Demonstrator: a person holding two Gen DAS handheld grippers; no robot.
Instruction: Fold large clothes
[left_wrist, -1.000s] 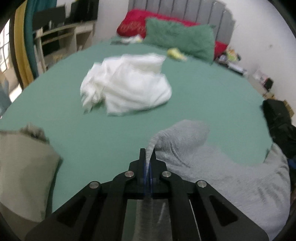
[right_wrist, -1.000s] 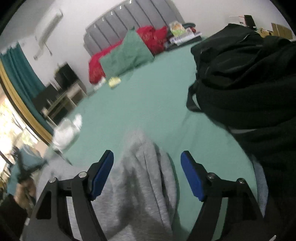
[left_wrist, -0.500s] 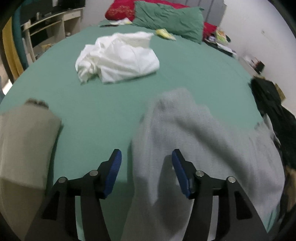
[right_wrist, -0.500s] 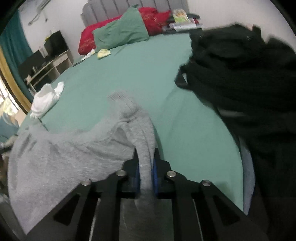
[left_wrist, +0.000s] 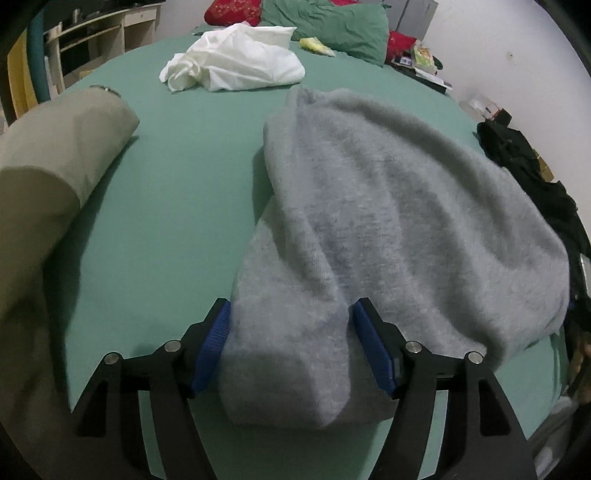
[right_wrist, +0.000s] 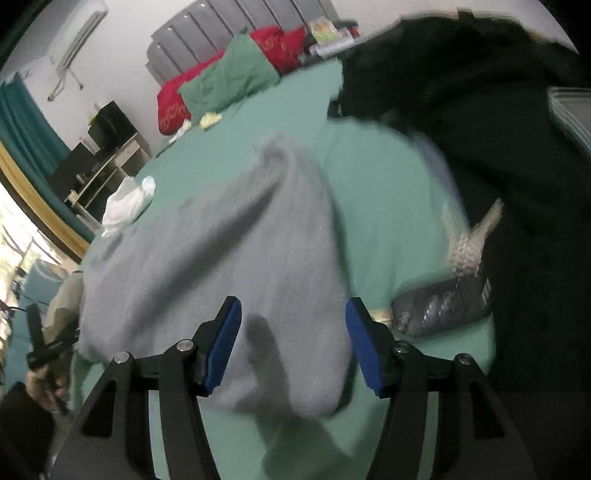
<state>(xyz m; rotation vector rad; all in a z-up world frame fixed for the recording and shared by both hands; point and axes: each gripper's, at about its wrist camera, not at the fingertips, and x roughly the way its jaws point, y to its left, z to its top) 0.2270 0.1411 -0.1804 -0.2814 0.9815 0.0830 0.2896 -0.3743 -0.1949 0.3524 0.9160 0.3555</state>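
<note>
Here, left gripper (left_wrist: 290, 345) and right gripper (right_wrist: 293, 341), jaws just opened wide, straddle the soft grey fleece garment (left_wrist: 388, 206), gripping nothing. Garment's length runs toward the pillows.

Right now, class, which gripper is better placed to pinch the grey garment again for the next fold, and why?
Probably the left gripper: the grey garment has a thick folded end between its just-opened jaws. The right gripper, also just opened, straddles flatter, blurred cloth.
</note>
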